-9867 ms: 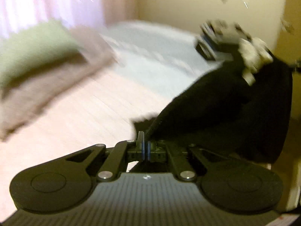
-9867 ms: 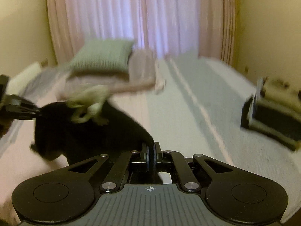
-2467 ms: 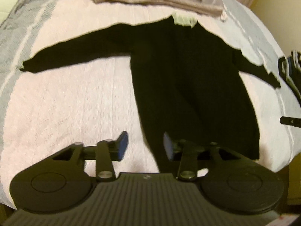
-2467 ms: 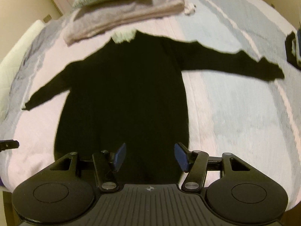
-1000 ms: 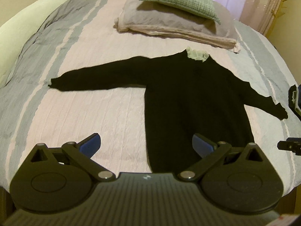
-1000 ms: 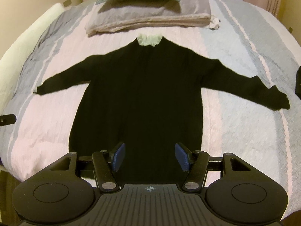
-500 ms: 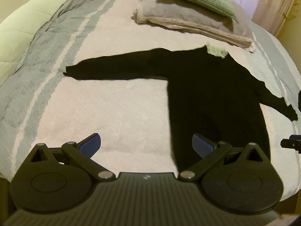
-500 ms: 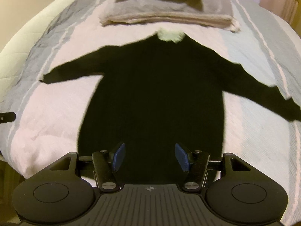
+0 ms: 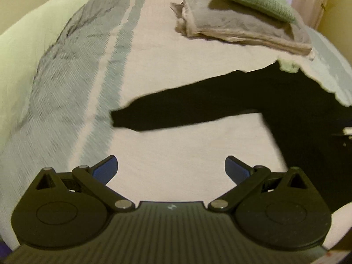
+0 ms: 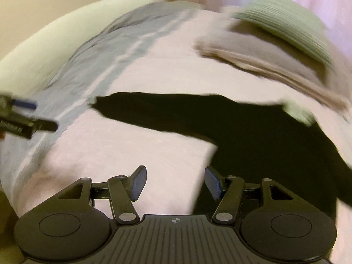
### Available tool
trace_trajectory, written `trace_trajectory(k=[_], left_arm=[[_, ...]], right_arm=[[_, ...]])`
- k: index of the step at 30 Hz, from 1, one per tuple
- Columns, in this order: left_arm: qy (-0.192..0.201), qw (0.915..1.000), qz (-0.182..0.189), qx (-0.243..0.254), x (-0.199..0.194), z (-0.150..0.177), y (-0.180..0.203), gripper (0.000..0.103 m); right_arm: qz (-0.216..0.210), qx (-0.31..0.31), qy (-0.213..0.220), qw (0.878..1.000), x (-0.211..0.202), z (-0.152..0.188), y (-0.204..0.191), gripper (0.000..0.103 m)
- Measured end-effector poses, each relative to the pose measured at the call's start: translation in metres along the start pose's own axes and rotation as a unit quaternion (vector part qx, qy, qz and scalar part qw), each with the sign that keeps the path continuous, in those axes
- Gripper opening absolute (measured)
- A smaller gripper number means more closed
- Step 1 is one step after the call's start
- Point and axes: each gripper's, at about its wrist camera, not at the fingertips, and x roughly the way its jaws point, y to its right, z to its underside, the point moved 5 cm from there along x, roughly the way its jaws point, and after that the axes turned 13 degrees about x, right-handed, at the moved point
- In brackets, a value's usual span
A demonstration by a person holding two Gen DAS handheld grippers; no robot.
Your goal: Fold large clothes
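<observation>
Black sweater (image 9: 286,110) lies flat on bed (image 9: 176,149), sleeve cuff ahead of left gripper (image 9: 171,169), fingers wide apart, empty. Right gripper (image 10: 175,183) fingers apart, hem edge beside right finger. Step: reaching for sleeve; next, pinch cuff, fold inward.

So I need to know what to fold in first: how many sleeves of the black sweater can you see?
1. The sweater has one sleeve stretched out flat across the bed toward the grey stripe. The other sleeve lies outside both views.
</observation>
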Motion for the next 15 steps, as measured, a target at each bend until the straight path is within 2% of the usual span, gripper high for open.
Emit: trace_trajectory(k=[6,7,10,15], left_arm=[[0.000,0.9975,-0.023,0.067,0.052,0.011,-0.078,0.102],[0.002,0.9970,-0.027,0.073,0.061,0.013,-0.089,0.102],[0.003,0.9964,-0.037,0.076,0.087,0.018,-0.121,0.101],[-0.011,0.9974,-0.043,0.058,0.124,0.028,-0.163,0.101]], right_arm=[[-0.034,-0.137,0.015,0.990,0.105,-0.023,-0.079,0.055],[-0.039,-0.159,0.019,0.986,0.126,-0.026,-0.092,0.051],[-0.053,-0.206,0.022,0.977,0.179,-0.031,-0.121,0.038],[-0.063,-0.265,0.029,0.962,0.248,-0.037,-0.161,0.032]])
